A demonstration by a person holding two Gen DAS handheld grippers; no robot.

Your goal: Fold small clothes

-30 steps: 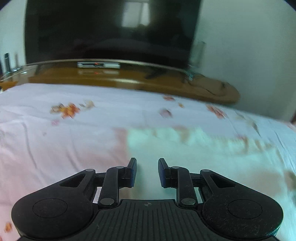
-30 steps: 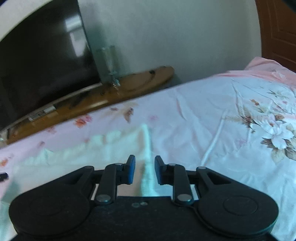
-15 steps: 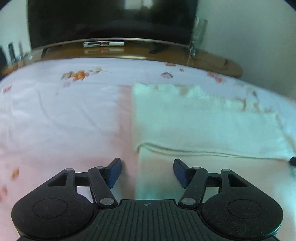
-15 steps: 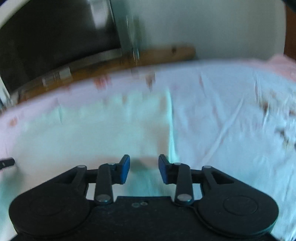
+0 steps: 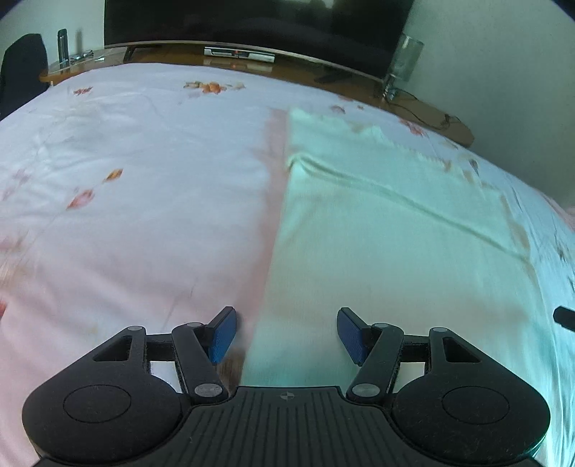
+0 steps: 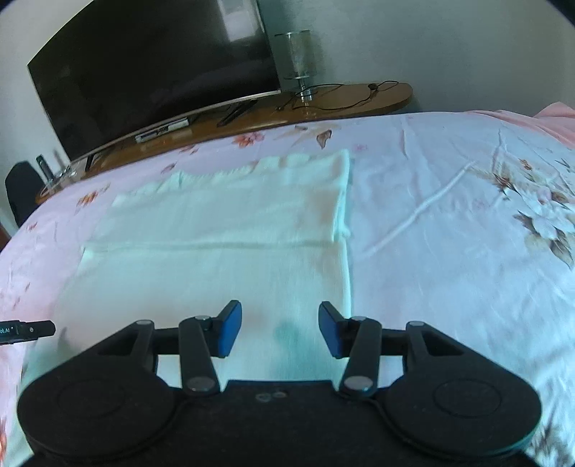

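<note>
Both tongs are held apart: left gripper (image 5: 285, 334) astride the pale mint knitted cloth's (image 5: 388, 233) left edge, right gripper (image 6: 279, 332) near its right edge, over the pink floral bedsheet (image 6: 449, 230).

Left tongs (image 5: 286, 336) black, blue ribbed pads; right tongs (image 6: 279, 329) alike, silver rivets.

Both cameras ride just behind their own fingers, low over the bed and tilted down toward it, facing the wall at 12 o'clock. The left wrist view sits over the white cloth (image 5: 395, 230) at its left edge, the television (image 5: 258, 21) at 12 o'clock. The right wrist view sits near the cloth's right edge, the television at 10 o'clock. Both share the cloth, the wooden stand (image 6: 251, 118), the television and the glass vase (image 6: 294, 54).
</note>
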